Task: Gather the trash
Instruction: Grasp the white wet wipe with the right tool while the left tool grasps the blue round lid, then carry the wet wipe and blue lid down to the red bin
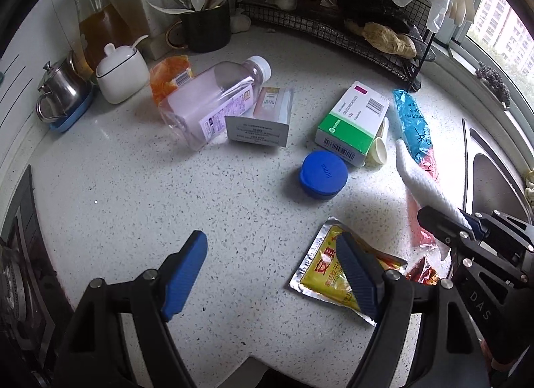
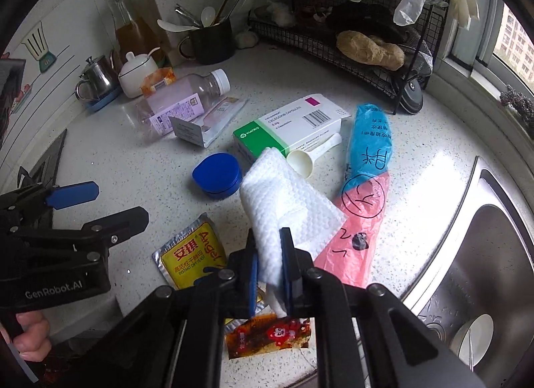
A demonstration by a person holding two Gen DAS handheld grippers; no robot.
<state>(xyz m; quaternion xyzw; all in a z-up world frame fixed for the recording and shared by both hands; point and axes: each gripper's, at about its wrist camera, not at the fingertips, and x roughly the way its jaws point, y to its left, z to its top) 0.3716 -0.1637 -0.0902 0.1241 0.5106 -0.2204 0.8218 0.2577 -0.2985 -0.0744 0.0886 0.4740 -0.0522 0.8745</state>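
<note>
Right tongs (image 2: 268, 267) pinch a white embossed paper towel (image 2: 287, 201), lifted above the speckled white worktop (image 1: 133, 187). Left tongs (image 1: 272, 267) spread wide, nothing between them, hovering beside a yellow foil yeast sachet (image 1: 320, 271). Blue round lid (image 1: 323, 175) and green-and-white medicine carton (image 1: 353, 121) lie further back.

We saw the right gripper (image 2: 268, 264) clamped on a white paper towel (image 2: 287, 197) above the speckled counter (image 2: 133, 167), with a yellow yeast packet (image 2: 187, 254), blue lid (image 2: 217, 174) and pink-and-blue bag (image 2: 365, 187) lying below.
</note>
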